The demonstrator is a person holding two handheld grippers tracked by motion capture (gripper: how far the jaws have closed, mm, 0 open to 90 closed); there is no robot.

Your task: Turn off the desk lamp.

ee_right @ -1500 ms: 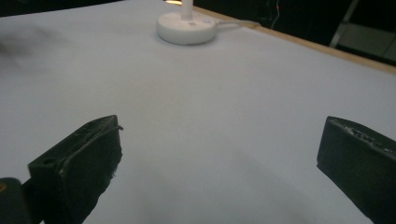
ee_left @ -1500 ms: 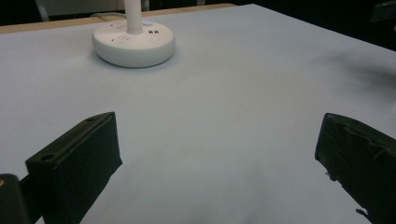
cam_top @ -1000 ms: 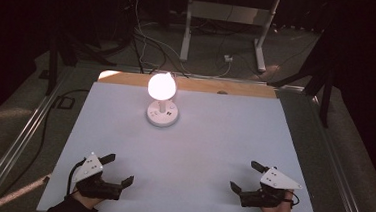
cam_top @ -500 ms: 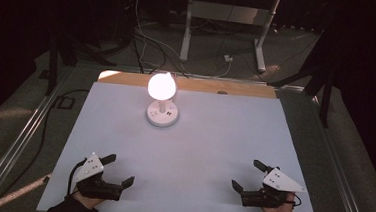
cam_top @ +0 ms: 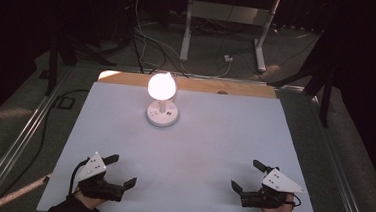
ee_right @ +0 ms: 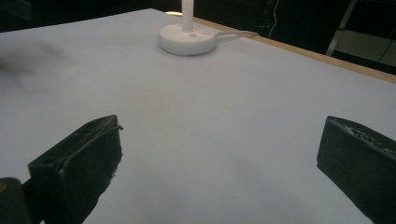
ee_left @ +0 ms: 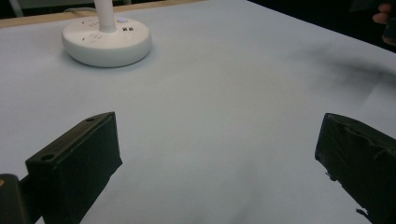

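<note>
- White lamp (cam_top: pixel 162 101) glows at the table's (cam_top: pixel 214 138) far middle, well apart from both our grippers.
- Left gripper (cam_top: pixel 120 171) and right gripper (cam_top: pixel 245 175) rest near us, jaws spread wide, holding nothing.
- Reaching carelessly, we judge we might tip its slim stem (ee_left: pixel 104 14) or snag the cable (ee_right: pixel 238 33).

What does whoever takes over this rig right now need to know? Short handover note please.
Left gripper: jaws wide open, holding nothing, low over the near left of the white table.
Right gripper: jaws wide open, holding nothing, near right of the table.
Lamp: lit, upright on its round white base, far centre-left of the table; its cable runs off the far edge.
Done: nothing visible; neither gripper touches the lamp.
Left: probably a reach to the lamp; both grippers are well short of it.
</note>
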